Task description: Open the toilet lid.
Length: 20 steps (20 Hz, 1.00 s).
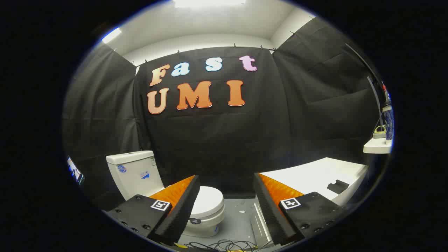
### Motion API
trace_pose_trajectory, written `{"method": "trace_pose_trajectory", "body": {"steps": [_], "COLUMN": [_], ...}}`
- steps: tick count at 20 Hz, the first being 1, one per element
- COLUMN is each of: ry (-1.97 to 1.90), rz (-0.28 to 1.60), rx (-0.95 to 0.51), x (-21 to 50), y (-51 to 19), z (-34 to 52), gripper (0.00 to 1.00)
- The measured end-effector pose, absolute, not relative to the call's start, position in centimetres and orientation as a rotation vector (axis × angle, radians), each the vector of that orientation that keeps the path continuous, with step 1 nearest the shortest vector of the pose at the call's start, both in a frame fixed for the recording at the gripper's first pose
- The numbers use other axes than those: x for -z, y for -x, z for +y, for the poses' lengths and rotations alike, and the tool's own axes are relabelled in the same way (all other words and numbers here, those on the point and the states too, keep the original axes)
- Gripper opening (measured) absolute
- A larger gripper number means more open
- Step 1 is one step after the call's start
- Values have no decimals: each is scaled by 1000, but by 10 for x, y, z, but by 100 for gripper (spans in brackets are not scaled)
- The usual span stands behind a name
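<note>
1. Far left, against the black cloth wall, stands the toilet's white cistern (134, 173), upright and rigid. It will not move, and it is what the lid will come to rest near once raised.

2. Just right of the cistern, partly hidden behind the left finger, sits the toilet bowl (206, 224) with its lid (209, 201) down flat and closed. The lid looks like smooth, glossy white plastic: probably light, stiff and slippery, hinged at the far end by the cistern. My judgement is that the best hold is the near front lip, where it overhangs the bowl. One finger hooked under that edge, or a pinch across it, should swing it up. A glossy rim may slide out of a loose grip.

3. A small dark round tag (195, 221) sits on the bowl's near front, just below the lid's edge.

4. The gripper (225, 210) hangs above and short of the toilet, its fingers wide apart and holding nothing. The lid lies ahead of and below the left finger, not between the two.

5. On the grey floor (241, 218) near the fingers lie loose dark cables (224, 245), which could snag a low approach.

6. To the right, a white tub-like fixture (315, 178) runs along the wall, with a small dark object (337, 186) on it.

7. Far right, a small white shelf (376, 147) carries a bottle (387, 122).
</note>
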<state>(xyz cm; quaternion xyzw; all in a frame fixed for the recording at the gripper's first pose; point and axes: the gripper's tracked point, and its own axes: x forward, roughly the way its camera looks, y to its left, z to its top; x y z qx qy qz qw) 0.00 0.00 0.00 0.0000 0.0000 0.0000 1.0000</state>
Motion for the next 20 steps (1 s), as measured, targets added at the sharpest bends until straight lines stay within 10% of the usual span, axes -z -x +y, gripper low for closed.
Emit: {"method": "trace_pose_trajectory", "body": {"steps": [20], "ry": [-15], "rz": [39], "rx": [-14], "x": [8], "y": [0], "z": [5], "gripper": [99]}}
